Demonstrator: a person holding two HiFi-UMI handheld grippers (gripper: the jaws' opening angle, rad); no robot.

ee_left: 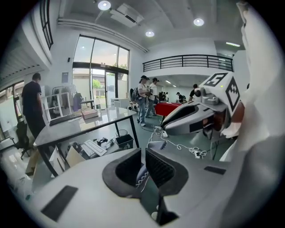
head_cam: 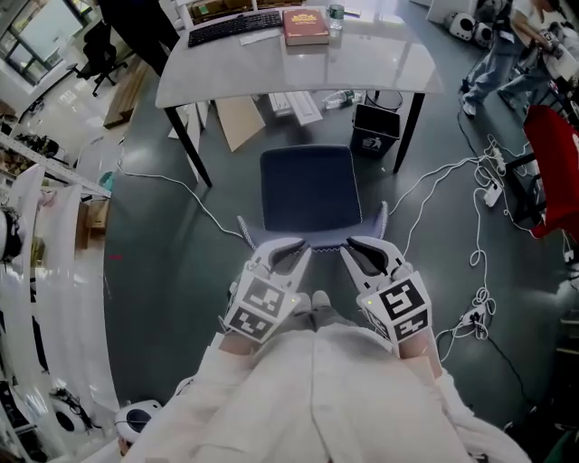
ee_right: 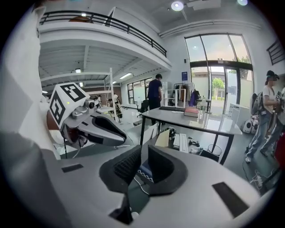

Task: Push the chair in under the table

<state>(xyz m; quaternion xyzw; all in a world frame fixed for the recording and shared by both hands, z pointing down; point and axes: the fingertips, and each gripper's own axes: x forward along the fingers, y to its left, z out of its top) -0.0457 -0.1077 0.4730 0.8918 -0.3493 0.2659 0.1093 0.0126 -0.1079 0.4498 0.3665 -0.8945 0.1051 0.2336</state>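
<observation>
A chair (head_cam: 308, 190) with a dark blue seat stands in front of the white table (head_cam: 380, 63), its seat clear of the tabletop and its backrest edge nearest me. My left gripper (head_cam: 301, 252) and right gripper (head_cam: 346, 250) hover side by side just above that backrest edge, both shut with nothing between the jaws. In the left gripper view the left gripper (ee_left: 143, 153) shows only a sliver of blue chair (ee_left: 141, 171) with white stitching through its narrow gap. The right gripper (ee_right: 144, 151) shows the same chair (ee_right: 144, 171).
A keyboard (head_cam: 235, 27), a red book (head_cam: 305, 25) and a bottle (head_cam: 336, 16) lie on the table. Under it are a black bin (head_cam: 375, 131) and papers. White cables (head_cam: 479, 190) trail over the floor at right, near a red chair (head_cam: 552, 163). People stand at the far right.
</observation>
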